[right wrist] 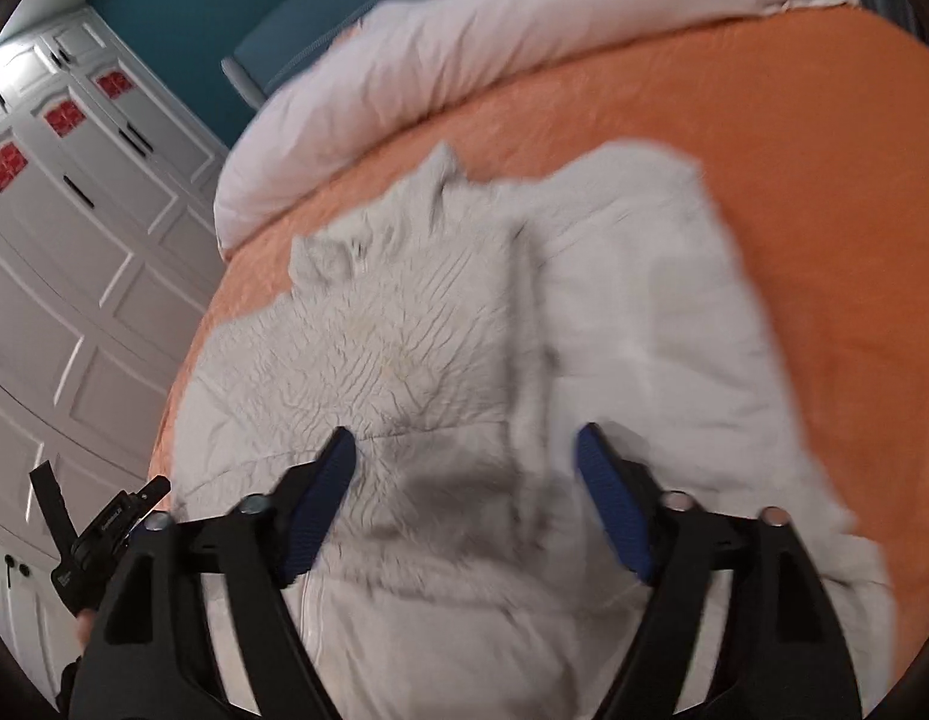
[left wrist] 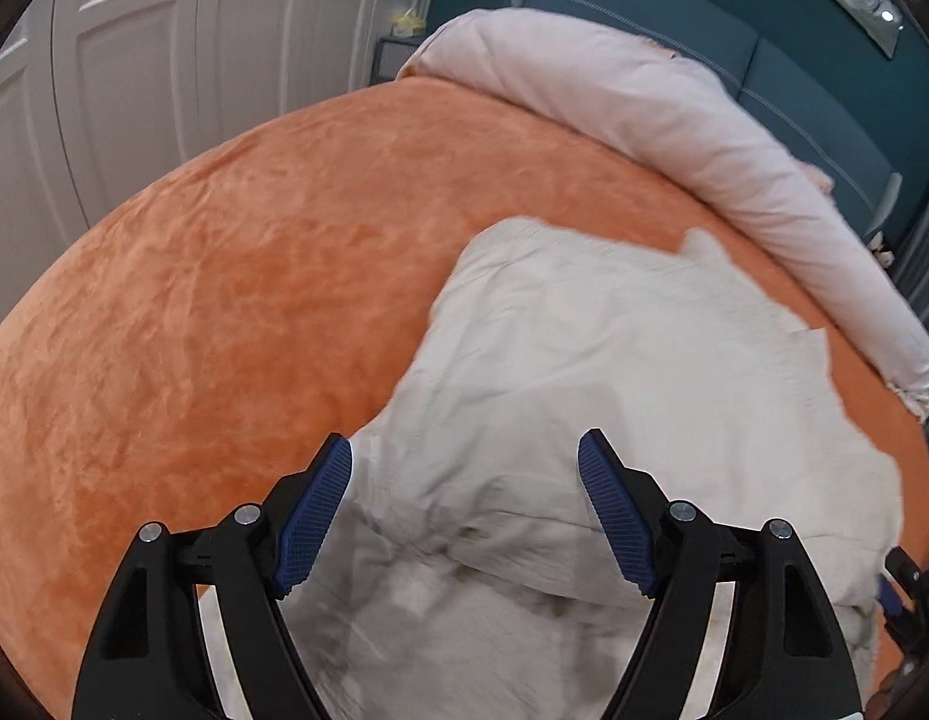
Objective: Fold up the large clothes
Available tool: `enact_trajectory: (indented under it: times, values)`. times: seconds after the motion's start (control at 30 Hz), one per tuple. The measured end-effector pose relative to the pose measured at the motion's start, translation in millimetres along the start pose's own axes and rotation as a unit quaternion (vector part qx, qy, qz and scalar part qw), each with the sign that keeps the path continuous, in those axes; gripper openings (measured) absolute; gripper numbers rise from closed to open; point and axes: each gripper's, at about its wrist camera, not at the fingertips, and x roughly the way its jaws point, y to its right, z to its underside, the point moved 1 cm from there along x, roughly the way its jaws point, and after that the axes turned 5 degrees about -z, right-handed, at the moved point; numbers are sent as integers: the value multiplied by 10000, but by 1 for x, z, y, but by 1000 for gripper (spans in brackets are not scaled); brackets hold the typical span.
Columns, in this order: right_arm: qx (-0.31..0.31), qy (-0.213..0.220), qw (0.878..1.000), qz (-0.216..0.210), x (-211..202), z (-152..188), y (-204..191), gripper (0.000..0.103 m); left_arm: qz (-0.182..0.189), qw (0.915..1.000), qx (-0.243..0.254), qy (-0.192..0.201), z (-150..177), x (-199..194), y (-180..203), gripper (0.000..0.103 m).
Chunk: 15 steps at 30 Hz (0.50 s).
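Looking along the left gripper (left wrist: 464, 450), its two blue pads (left wrist: 311, 519) are seen spread wide apart at the bottom of the frame, with nothing pinched between them. A pale grey garment (left wrist: 632, 372) is spread in loose wrinkles across the lower right of the frame, and it fills the gap between the fingers. The garment lies on an orange bedspread (left wrist: 224, 300), which takes up the centre and left. A rolled pale pink duvet (left wrist: 644, 108) is laid along the upper right edge of the bed, with a teal headboard (left wrist: 782, 66) behind it. White panelled wardrobe doors (left wrist: 164, 60) are seen at the upper left. Part of the other gripper shows at the lower right edge.

From the right wrist view, the right gripper (right wrist: 464, 447) is likewise held with its jaws spread and nothing between them. The garment (right wrist: 404, 330) is seen crumpled in the centre and bottom of the frame, somewhat blurred, on the bedspread (right wrist: 824, 210). The duvet (right wrist: 464, 60) runs across the top, and the wardrobe doors (right wrist: 74, 270) stand at the left. The left gripper (right wrist: 98, 531) appears at the lower left edge.
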Motion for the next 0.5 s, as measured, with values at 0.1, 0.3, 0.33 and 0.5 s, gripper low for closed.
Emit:
enact_trajectory:
  times: [0.1,0.3,0.33,0.5]
  values:
    - [-377,35,9992,-110,2,-9,-21,16,-16,10000,-77,-17,6,5,-10,75]
    - [-1163,349,9911,539,-17,-20,-23,9,-187,9996,228,-16,16,18,-4,77]
    - [-1121,-1,9912,707,1,-15,-12,10,-186,9996,225,-39,17,21,-4,78]
    - [-937,333,9927,688,-13,-8,-11,11,-254,9994,243,-24,21,26,-6,79]
